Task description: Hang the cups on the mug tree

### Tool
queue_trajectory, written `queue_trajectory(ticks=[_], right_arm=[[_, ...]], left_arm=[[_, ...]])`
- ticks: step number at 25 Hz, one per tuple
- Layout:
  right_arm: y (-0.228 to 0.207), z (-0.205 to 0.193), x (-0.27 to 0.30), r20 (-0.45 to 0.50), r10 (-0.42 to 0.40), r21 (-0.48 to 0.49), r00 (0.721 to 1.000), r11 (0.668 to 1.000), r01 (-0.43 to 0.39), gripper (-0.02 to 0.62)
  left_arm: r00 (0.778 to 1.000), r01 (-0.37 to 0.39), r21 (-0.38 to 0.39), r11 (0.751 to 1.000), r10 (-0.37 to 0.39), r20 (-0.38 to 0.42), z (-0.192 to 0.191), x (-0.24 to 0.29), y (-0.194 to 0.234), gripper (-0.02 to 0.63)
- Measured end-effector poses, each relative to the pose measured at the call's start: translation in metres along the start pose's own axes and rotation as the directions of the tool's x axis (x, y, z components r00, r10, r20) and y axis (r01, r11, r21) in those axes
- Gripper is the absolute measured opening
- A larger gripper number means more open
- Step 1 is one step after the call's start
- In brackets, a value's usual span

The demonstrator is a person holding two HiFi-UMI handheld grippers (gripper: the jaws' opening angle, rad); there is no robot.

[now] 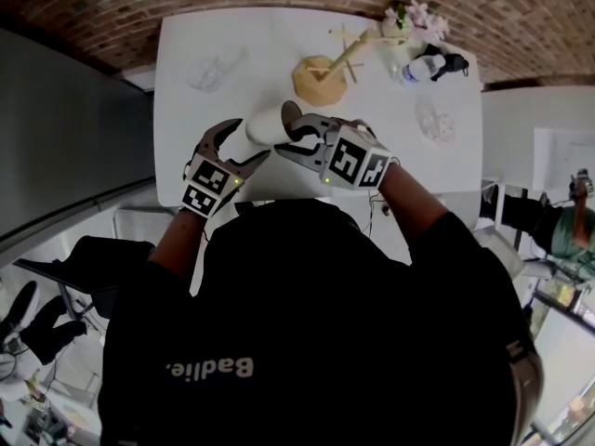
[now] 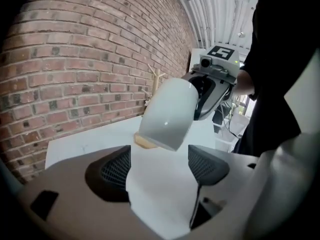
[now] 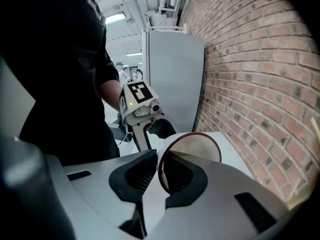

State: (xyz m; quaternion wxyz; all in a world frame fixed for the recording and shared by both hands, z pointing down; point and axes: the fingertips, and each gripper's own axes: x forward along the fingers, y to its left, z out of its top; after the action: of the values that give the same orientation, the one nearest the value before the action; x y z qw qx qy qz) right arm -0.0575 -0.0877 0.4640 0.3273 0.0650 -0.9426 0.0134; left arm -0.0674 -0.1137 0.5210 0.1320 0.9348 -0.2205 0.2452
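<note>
Cup held between two hand-held grippers, with the mug tree beyond them.

The left hand-held gripper (image 2: 160, 159) is spread wide with nothing between its jaws. The white cup (image 2: 169, 113) hangs just ahead of and above it, clear of the worktop (image 1: 279, 35). The right hand-held gripper (image 3: 159, 173) pinches the cup's wall at the rim, one jaw inside and one outside, so the cup's long axis runs across from it toward the left one. No handle shows. The mug tree (image 1: 323, 74) stands ahead of both and slightly right, nearer the right hand-held gripper, which looks better placed to carry the cup forward to a peg.
</note>
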Motion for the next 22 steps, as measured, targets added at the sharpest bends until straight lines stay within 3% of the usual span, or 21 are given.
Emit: queue_trajectory(ticks=[7,13,18,22], right_arm=[[0.003,0.007,-0.001,0.096,0.075,-0.016,0.993,0.997,-0.073,0.063],[-0.007,0.000,-0.008,0.218,0.118,0.063,0.969,0.989,-0.135,0.063],[-0.029,-0.010,-0.010,0.301,0.057,0.133,0.952,0.986,-0.101,0.080],[-0.045,-0.021,-0.004,0.373,-0.007,0.207,0.928,0.975,-0.076,0.089]], left_arm=[[0.999,0.032,0.119,0.992,-0.031,-0.010,0.015,0.020,-0.003,0.339],[0.998,0.066,0.123,0.990,-0.067,0.009,0.019,0.025,-0.004,0.321],[0.999,0.037,0.112,0.993,-0.036,-0.017,0.021,0.031,0.009,0.316],[0.996,0.008,0.124,0.992,0.003,-0.088,0.017,0.038,0.022,0.316]])
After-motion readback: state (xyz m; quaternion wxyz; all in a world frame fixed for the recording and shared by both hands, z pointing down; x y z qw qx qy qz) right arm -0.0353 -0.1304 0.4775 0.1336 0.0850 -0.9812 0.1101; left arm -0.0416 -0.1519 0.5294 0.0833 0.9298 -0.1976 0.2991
